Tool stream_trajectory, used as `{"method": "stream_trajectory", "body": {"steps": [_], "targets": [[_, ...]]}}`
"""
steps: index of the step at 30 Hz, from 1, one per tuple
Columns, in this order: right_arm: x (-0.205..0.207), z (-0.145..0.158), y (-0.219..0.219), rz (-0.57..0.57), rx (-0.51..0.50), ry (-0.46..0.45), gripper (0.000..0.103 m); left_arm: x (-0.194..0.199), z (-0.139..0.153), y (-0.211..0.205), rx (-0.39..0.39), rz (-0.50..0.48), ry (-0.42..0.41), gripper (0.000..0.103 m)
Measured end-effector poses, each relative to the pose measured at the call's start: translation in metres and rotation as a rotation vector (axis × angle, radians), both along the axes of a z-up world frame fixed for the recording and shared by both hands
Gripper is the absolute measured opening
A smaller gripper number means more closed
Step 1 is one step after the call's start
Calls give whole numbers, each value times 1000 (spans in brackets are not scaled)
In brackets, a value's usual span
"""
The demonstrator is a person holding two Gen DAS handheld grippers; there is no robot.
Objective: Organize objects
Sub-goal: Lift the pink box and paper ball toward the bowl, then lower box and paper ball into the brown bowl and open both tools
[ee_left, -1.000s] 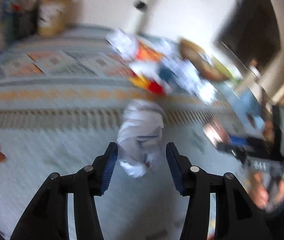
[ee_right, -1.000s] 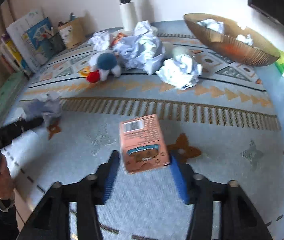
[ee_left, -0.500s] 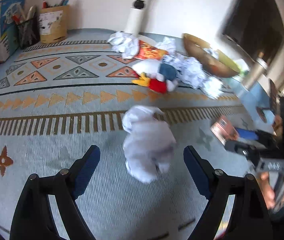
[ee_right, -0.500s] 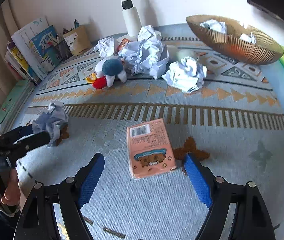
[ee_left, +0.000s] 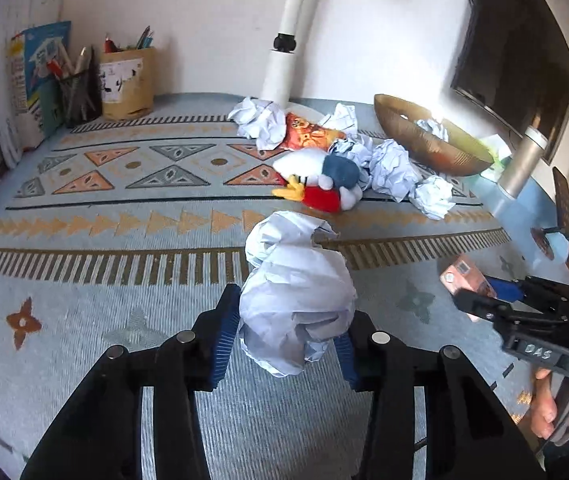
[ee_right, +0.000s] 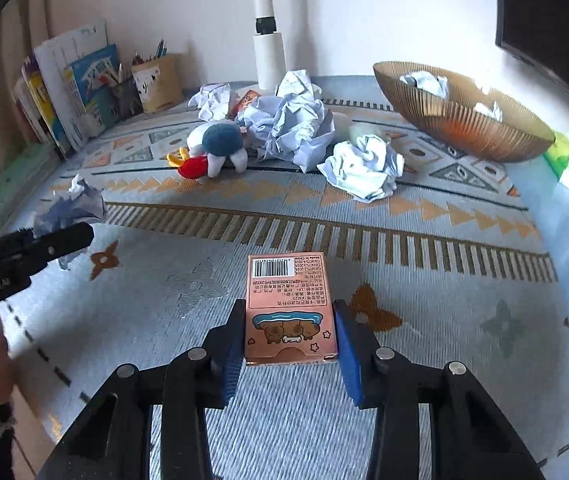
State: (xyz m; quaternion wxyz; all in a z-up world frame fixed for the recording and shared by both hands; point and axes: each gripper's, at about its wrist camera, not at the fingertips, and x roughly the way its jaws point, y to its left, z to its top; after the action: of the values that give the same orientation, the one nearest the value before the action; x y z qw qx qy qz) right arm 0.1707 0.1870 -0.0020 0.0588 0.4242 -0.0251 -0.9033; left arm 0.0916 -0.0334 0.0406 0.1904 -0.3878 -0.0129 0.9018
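My left gripper [ee_left: 284,344] is shut on a crumpled white paper ball [ee_left: 292,292], held over the patterned mat [ee_left: 84,280]. My right gripper [ee_right: 290,348] is shut on a pink card box [ee_right: 288,308] with a barcode and cartoon animals. In the left wrist view the right gripper [ee_left: 480,292] and the box [ee_left: 464,276] show at the right. In the right wrist view the left gripper [ee_right: 44,240] and its paper ball [ee_right: 72,212] show at the left. A ribbed brown bowl [ee_right: 464,120] at the back right holds crumpled paper.
Several paper balls [ee_right: 360,168], a plush toy [ee_right: 216,148] and a snack packet [ee_left: 308,134] lie mid-mat. A white lamp pole [ee_right: 268,40] stands behind them. Books [ee_right: 76,88] and pen holders [ee_right: 156,80] line the back left. A dark screen [ee_left: 516,64] stands at the right.
Both grippers were open half a second ago. The left has closed on the paper ball and the right has closed on the pink box.
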Motion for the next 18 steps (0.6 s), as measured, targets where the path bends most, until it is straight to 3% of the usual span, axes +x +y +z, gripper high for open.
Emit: {"method": "stream_trajectory", "body": {"steps": [3, 8, 15, 18], "targets": [[-1, 6, 15, -14, -85, -22, 40, 1, 4, 10, -6, -14, -4, 41], [-1, 31, 57, -94, -147, 22, 40, -2, 40, 51, 22, -105, 72, 41], [-22, 82, 137, -250, -159, 121, 40, -54, 90, 134, 91, -226, 130, 41], [-50, 110, 173, -329, -166, 182, 40, -85, 102, 180, 49, -225, 174, 41]]}}
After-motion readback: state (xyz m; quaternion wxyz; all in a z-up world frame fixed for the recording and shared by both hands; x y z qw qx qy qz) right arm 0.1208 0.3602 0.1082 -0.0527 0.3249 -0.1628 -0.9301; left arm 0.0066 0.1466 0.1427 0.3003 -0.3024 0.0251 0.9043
